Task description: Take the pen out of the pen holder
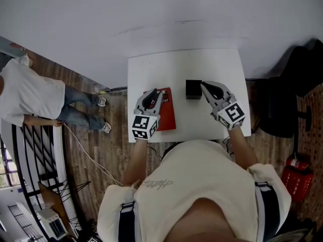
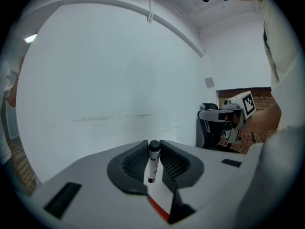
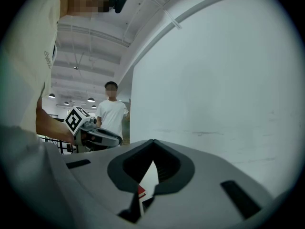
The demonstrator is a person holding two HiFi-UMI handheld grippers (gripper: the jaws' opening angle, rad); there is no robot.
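A white pen (image 2: 152,163) with a black cap stands upright between the pads of my left gripper (image 2: 153,146), which is shut on it. In the head view the left gripper (image 1: 154,93) hovers over a red book (image 1: 167,117) on the white table (image 1: 181,67). The black pen holder (image 1: 193,89), a small cube, sits mid-table to its right. My right gripper (image 1: 203,85) has its tips at the holder's right side. In the right gripper view the right gripper (image 3: 153,142) has its jaw tips together with nothing between them.
A person in a white T-shirt (image 1: 30,95) stands left of the table by a railing (image 1: 35,150). A black chair (image 1: 292,95) and a red fire extinguisher (image 1: 292,178) are at the right. A white wall (image 1: 161,14) runs behind the table.
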